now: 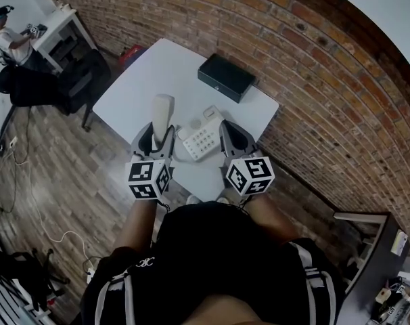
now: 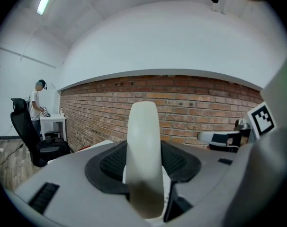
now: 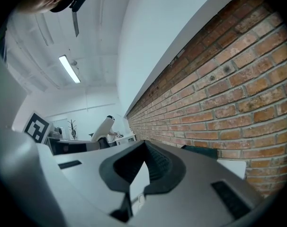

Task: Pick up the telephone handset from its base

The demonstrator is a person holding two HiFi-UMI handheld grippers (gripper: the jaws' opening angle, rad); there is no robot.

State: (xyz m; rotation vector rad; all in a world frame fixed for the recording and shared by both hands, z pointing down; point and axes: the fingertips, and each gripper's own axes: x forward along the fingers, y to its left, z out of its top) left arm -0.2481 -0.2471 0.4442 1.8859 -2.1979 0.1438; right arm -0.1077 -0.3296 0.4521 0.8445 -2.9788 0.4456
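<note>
The white telephone handset [image 1: 163, 116] stands upright off its base, with my left gripper [image 1: 157, 138] shut on its lower part. In the left gripper view the handset [image 2: 143, 150] fills the gap between the black pads [image 2: 110, 162] and rises past the tips. The white telephone base [image 1: 203, 138] with its keypad lies on the white table [image 1: 166, 66], between the two grippers. My right gripper [image 1: 233, 138] hovers just right of the base. Its jaws meet at the tips [image 3: 144, 148] with nothing between them.
A flat black box [image 1: 225, 77] lies at the table's far side, near the brick wall [image 1: 313, 80]. A black office chair [image 1: 83, 80] stands left of the table. Farther left, a person [image 1: 9, 39] works at another white desk. Cables run over the wooden floor [image 1: 36, 202].
</note>
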